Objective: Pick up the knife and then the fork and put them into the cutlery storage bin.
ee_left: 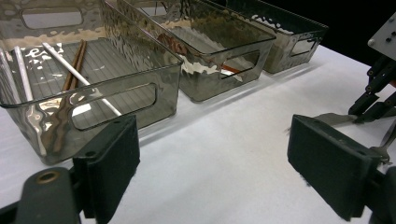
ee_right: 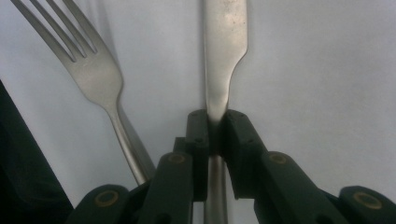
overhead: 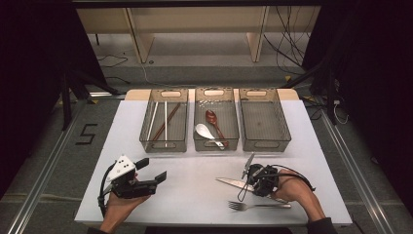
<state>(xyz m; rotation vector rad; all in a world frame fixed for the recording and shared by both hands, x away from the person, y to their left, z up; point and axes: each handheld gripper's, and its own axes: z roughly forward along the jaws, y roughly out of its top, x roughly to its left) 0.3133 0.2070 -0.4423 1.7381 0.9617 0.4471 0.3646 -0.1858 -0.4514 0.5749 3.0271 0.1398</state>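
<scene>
A steel table knife (overhead: 228,182) lies on the white table (overhead: 195,195), blade pointing left. My right gripper (overhead: 250,182) is shut on it; in the right gripper view the pads (ee_right: 198,128) pinch the knife (ee_right: 224,42) at the neck where blade meets handle. A steel fork (overhead: 258,205) lies just in front of the knife, and it appears beside the jaws as the fork (ee_right: 93,70) with tines pointing away. My left gripper (overhead: 155,170) hovers at the table's front left, open, with nothing between its jaws (ee_left: 215,154).
Three clear grey bins stand in a row at the back. The left bin (overhead: 163,147) holds chopsticks (overhead: 165,122). The middle bin (overhead: 215,145) holds a white spoon (overhead: 204,130) and a brown spoon (overhead: 212,117). The right bin (overhead: 265,144) holds nothing.
</scene>
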